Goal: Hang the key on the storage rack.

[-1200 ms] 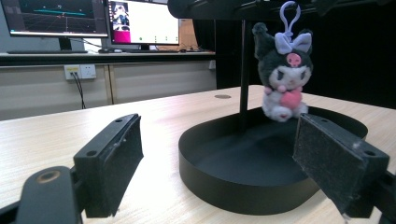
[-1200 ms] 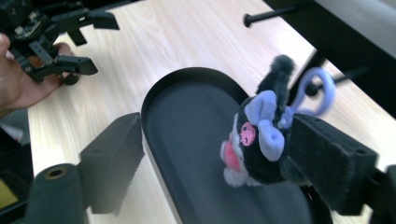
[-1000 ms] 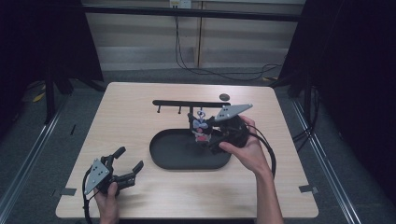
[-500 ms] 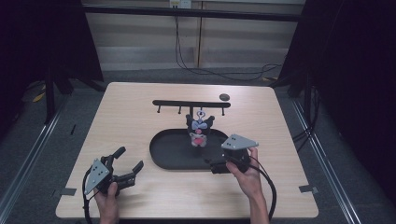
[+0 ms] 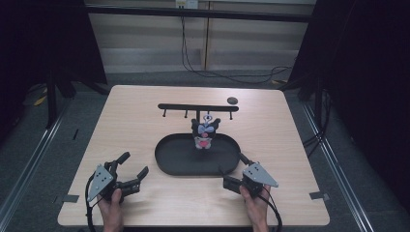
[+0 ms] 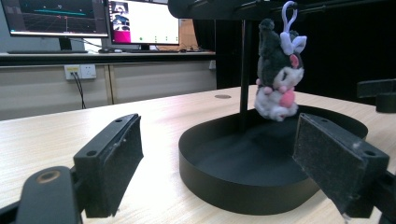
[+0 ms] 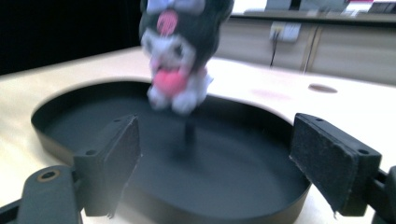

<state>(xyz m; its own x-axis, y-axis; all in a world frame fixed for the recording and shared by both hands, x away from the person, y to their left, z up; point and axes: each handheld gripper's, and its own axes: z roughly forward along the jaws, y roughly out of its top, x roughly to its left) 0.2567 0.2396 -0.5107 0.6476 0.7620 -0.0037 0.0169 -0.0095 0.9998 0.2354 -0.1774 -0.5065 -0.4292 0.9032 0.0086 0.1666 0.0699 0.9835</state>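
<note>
So the little plush keychain [image 5: 205,134], a dark-and-white character with a pink heart on its belly and a white loop on top, hangs from one of the pegs of the black rack [image 5: 198,107], dangling just above the far part of the black oval tray [image 5: 169,162] without touching its floor as far as I can tell. In the left gripper view the plush [image 6: 278,74] hangs free beside the rack's upright post, over the tray's [image 6: 219,186] dark inside. In the right gripper view it's a bit blurry, but the toy [image 7: 180,56] sits dead ahead, above the tray [image 7: 60,140]. The tray sits about mid-table, with the rack's bar running along behind it, and a small dark round spot [image 5: 232,100] lies on the table [image 5: 130,121] just past the bar's right end. The right gripper [image 5: 231,181] rests on the table right off the tray's near-right edge, held in the person's right hand [image 5: 255,203], jaws spread wide with nothing between them. The left gripper [image 5: 133,165] is well apart from the tray, over at the near-left of the table, held in the left hand [image 5: 111,205], jaws also wide open and empty. Beyond the table, monitors [image 6: 93,18] glow on a desk in the left gripper view.
</note>
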